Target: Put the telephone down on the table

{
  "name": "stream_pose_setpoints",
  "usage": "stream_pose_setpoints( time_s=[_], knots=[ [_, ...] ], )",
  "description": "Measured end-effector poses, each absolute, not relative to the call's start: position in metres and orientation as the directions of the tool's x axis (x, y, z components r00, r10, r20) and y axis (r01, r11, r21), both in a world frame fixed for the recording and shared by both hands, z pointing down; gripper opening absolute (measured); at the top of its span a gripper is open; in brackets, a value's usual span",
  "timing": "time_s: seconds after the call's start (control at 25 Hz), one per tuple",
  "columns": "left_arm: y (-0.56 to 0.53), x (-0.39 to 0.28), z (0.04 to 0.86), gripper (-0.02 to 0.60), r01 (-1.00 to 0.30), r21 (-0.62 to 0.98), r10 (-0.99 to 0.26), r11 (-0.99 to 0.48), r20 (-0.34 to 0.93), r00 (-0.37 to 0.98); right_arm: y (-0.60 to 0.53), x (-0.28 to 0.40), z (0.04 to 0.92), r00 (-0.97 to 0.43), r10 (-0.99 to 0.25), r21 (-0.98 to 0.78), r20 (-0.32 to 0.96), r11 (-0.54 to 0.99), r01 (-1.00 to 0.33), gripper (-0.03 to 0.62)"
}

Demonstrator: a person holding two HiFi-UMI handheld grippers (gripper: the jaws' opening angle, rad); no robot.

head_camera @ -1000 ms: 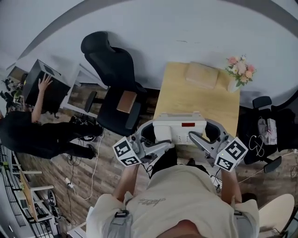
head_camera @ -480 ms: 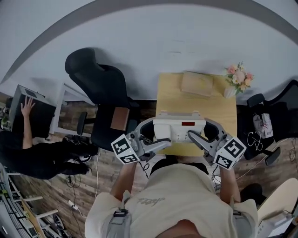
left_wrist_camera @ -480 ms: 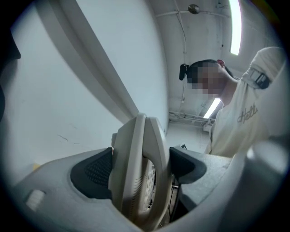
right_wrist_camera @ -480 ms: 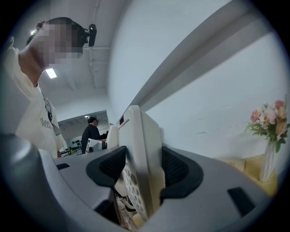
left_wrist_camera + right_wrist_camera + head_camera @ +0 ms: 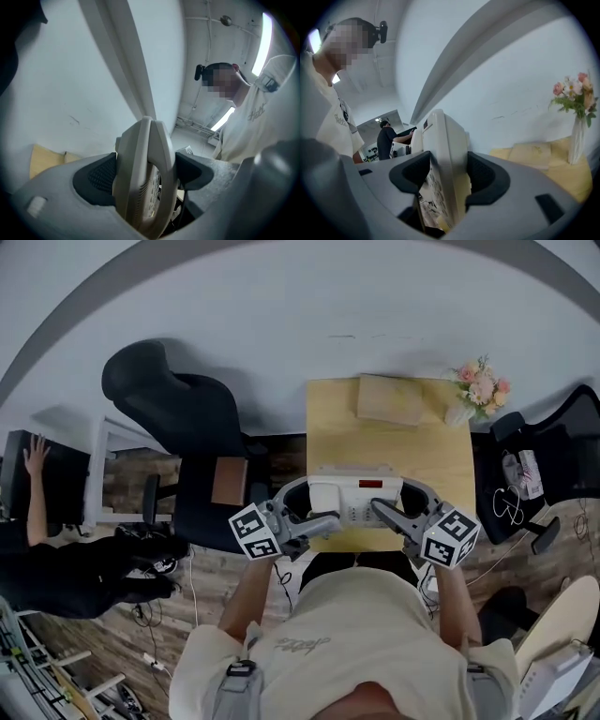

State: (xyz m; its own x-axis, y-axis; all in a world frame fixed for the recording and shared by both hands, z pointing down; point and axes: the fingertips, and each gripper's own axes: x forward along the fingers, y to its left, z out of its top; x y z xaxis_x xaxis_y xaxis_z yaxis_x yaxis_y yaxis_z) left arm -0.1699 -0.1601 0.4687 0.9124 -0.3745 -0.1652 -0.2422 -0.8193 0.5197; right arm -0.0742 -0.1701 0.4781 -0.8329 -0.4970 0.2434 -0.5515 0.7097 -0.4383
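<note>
Left tongs (image 5: 313,504), right tongs (image 5: 401,502), telephone (image 5: 356,495) between both.

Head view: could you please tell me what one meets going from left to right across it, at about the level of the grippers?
person in dark clothes → black office chair → left gripper → telephone, clamped at both ends → right gripper

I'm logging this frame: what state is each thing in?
Telephone: gripped at both ends, over the table's near edge.
Left gripper: shut on telephone.
Right gripper: shut on telephone.
Vase: upright at the table's far right corner.
</note>
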Motion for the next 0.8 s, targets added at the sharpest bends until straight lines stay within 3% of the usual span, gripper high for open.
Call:
stream_pose_setpoints(
  time_s=[0.8],
  knots=[
    [-0.245,-0.129,0.623,0.387,-0.286,0.741,-0.418,-0.608,0.008,0.908,-0.254,-0.035,0.638,-0.861,-0.342,-0.650,0.376,0.565,-0.508,0.239]
  ],
)
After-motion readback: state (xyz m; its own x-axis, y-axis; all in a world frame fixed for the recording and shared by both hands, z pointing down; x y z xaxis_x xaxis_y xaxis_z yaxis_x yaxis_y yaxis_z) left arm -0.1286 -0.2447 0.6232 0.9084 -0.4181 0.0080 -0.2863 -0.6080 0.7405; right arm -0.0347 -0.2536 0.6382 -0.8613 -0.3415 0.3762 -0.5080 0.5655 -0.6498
